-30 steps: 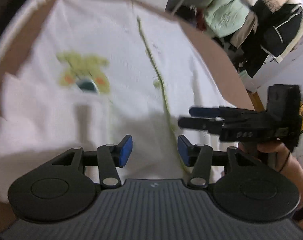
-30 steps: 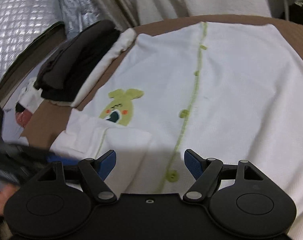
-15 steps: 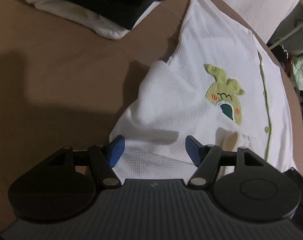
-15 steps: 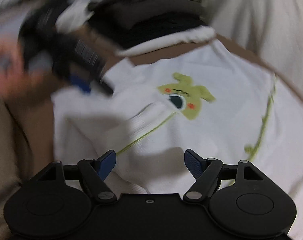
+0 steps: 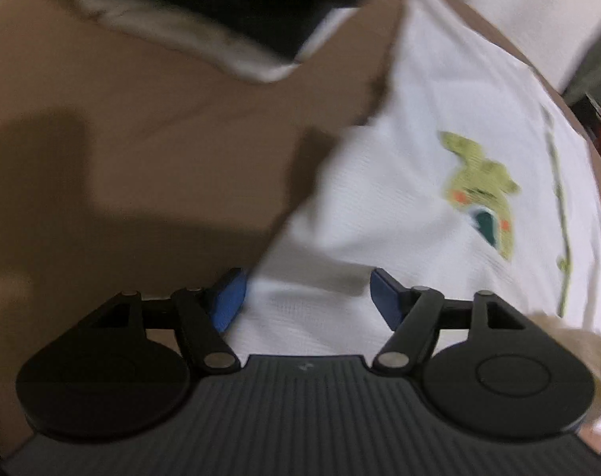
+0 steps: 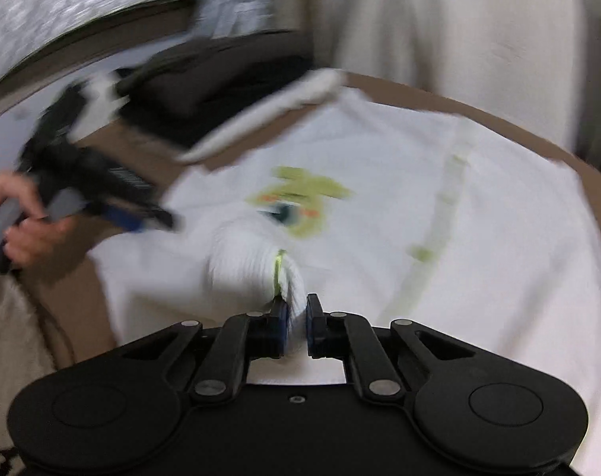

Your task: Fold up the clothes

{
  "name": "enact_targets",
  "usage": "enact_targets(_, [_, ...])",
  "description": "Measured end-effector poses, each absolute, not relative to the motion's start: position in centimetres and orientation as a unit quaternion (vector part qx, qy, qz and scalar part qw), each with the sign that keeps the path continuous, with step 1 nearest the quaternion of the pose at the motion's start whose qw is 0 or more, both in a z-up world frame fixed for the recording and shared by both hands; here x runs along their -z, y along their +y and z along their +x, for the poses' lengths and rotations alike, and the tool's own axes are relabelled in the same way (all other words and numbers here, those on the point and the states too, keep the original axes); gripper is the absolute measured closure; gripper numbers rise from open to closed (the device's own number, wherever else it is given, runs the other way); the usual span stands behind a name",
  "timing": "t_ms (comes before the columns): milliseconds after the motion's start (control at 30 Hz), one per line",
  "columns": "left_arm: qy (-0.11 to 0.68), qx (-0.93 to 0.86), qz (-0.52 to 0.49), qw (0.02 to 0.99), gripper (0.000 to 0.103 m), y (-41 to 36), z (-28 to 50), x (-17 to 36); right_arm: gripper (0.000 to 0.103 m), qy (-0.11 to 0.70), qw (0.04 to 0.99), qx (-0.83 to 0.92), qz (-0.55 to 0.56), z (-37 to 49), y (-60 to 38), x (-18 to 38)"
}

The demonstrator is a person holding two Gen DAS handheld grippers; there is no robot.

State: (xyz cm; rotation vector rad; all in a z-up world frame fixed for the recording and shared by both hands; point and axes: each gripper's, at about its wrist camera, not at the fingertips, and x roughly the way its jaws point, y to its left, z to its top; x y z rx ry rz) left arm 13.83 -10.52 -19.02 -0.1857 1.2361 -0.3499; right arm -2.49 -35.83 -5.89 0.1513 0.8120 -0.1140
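- Right gripper [image 6: 296, 319]: jaws pressed together on a bunched fold of the white shirt [image 6: 439, 218], lower centre of the right wrist view. The pinch sits on an edge trimmed with a lime-green line, likely a cuff or hem, so the hold probably serves to lift that part and carry it over the body of the garment.
- Left gripper [image 5: 306, 297]: jaws spread wide, blue pads either side of the shirt's near edge at lower centre of the left wrist view; nothing is clamped. The placement suggests readiness to take the edge or pin it while the other side is drawn across.
- Person's hand [image 6: 26, 222]: at left of the right wrist view, wrapped around the left gripper's handle; blurred.
- White shirt, location: spread across a brown surface [image 5: 149, 150], filling the right half of the left wrist view and the centre of the right wrist view.
- White shirt, appearance: waffle-textured white cloth, a lime-green placket with green buttons, and a green cartoon patch [image 5: 483, 190] with orange cheeks on the chest. One portion is already doubled up near the pinch.
- Stack of folded garments [image 6: 221, 79]: dark items on a white one, upper left of the right wrist view, just beside the shirt's far corner.
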Motion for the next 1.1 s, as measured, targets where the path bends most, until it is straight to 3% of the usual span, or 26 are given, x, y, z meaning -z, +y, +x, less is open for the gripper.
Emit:
enact_targets(100, [0.577,0.165,-0.097,0.794,0.033,-10.1,14.0,19.0,0.091,0.408,0.896,0.108,0.137,-4.5,-39.3,8.2])
enact_targets(167, [0.572,0.168,-0.076,0.799,0.033,-10.4,13.6,18.9,0.082,0.417,0.880,0.141,0.181,-5.4,-40.7,9.6])
enact_targets(267, [0.565,0.169,-0.049,0.806,0.033,-10.9,12.9,18.5,0.079,0.415,0.871,0.126,0.231,-6.6,-41.1,10.2])
enact_targets(400, [0.519,0.184,-0.017,0.835,0.035,-11.6,11.5,16.6,0.038,0.371,0.886,0.089,0.264,-7.2,-41.3,9.5])
enact_targets(567, [0.428,0.250,-0.004,0.868,0.033,-11.9,8.0,12.6,0.038,0.352,0.878,0.081,0.315,-7.5,-43.0,10.0])
enact_targets(833, [0.473,0.318,0.038,0.821,0.032,-14.4,6.2,14.6,0.037,0.332,0.836,0.080,0.430,-8.7,-47.4,11.2])
enact_targets(1100, [0.481,0.369,-0.002,0.795,0.032,-14.9,5.5,14.7,0.037,0.362,0.884,0.076,0.286,-4.6,-49.6,8.4])
